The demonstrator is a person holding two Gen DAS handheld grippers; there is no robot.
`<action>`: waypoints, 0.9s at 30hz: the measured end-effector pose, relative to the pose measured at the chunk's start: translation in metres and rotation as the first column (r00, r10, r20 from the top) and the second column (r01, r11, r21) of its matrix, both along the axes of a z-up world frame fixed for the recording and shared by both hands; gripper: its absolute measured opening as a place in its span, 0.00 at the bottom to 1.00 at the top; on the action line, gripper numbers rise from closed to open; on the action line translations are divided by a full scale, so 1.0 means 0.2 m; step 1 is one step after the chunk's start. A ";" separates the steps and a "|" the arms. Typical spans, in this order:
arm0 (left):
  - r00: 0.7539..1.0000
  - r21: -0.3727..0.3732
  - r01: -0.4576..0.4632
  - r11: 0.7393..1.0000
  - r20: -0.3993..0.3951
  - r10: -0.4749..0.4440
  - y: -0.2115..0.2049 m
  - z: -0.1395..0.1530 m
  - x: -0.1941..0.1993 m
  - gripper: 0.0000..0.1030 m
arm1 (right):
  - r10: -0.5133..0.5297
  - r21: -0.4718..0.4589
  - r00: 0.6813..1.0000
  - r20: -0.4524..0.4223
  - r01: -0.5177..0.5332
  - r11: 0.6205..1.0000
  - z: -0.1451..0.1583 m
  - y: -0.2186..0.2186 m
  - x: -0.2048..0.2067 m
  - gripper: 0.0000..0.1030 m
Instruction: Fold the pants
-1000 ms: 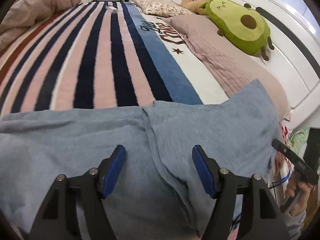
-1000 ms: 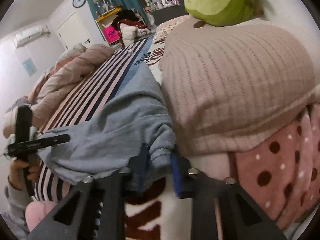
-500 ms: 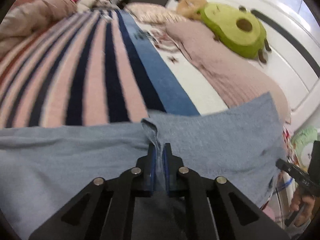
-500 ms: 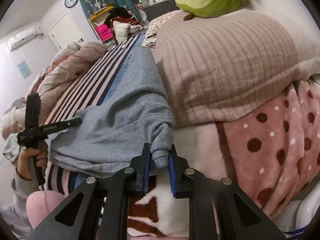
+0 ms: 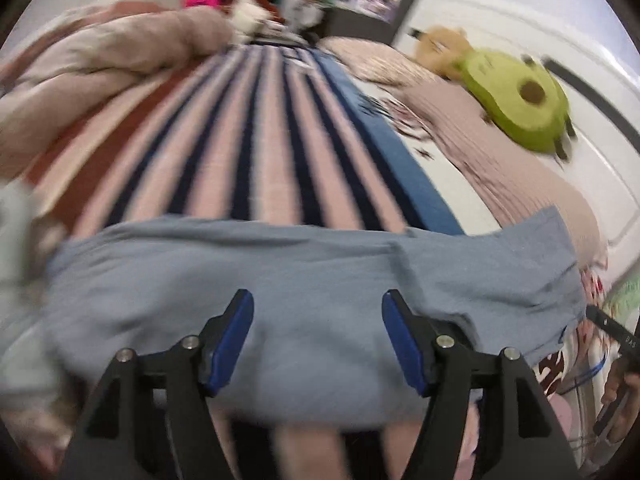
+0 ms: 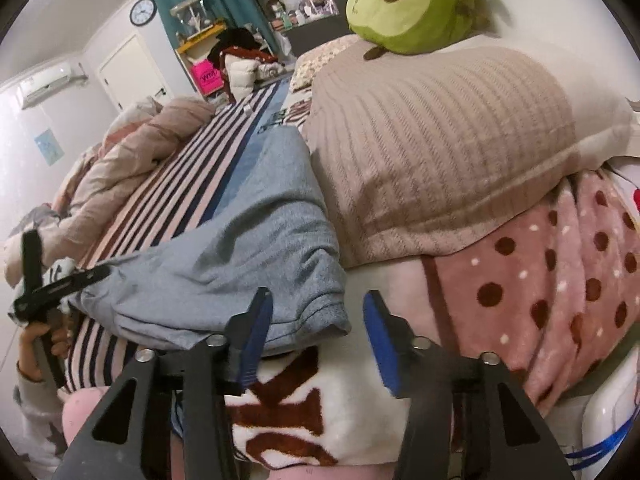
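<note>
Both tongs stand released over the pants [image 5: 320, 280], a grey-blue pair lying crosswise on the striped bed [image 5: 248, 140], near its edge. The left tongs [image 5: 318, 332] hover with jaws spread wide, the cloth directly beneath and ahead of them, and a seam ridge runs just right of their right pad; the view is blurred, so whether the pads brush the fabric cannot be told. The right tongs [image 6: 316, 340] gape as well, the pants' folded end [image 6: 320, 312] sitting between and just beyond the pads, beside the ribbed pillow [image 6: 440, 140] to the right, an avocado plush [image 6: 404, 4] atop it. The fold looks partly made, with one layer lying over another at the right end. To do the next step well, each pair of tongs should likely bite both layers at a hem or corner rather than a single sheet, close fully before lifting, and travel together so the cloth stays taut and the edges line up; a one-layer pinch risks dragging the fold open. The left hand [image 6: 40, 344] grips its handle at the bed's near edge, tool levelled low across the cloth; the right hand [image 5: 622, 396] holds its tool likewise low, pointed across the bed's corner.
</note>
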State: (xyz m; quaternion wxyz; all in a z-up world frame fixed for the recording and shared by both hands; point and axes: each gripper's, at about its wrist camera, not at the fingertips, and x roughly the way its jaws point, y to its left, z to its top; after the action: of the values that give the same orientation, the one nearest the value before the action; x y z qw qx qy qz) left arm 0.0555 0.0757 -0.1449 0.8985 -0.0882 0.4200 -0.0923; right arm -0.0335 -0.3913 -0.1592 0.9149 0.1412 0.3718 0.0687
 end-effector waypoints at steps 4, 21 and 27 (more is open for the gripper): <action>0.993 -0.040 -0.115 0.993 0.015 0.116 0.23 0.02 -0.19 0.72 | 0.009 -0.004 1.000 0.012 -0.008 1.000 0.03 0.03 -0.02 0.44; 0.964 -0.299 -0.266 0.916 -0.056 0.261 0.45 -0.27 -0.12 0.73 | 0.006 -0.037 0.999 0.036 -0.005 0.999 0.13 0.16 0.03 0.77; 0.954 -0.318 -0.299 0.900 -0.064 0.294 0.43 -0.32 -0.06 0.32 | 0.013 -0.024 1.000 0.026 -0.013 1.000 0.10 0.18 0.06 0.77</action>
State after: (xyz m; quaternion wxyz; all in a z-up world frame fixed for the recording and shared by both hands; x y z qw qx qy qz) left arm 0.0438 0.1618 -0.2094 0.8721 -0.2981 0.3874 -0.0215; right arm -0.0222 -0.3563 -0.1382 0.9207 0.1272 0.3618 0.0721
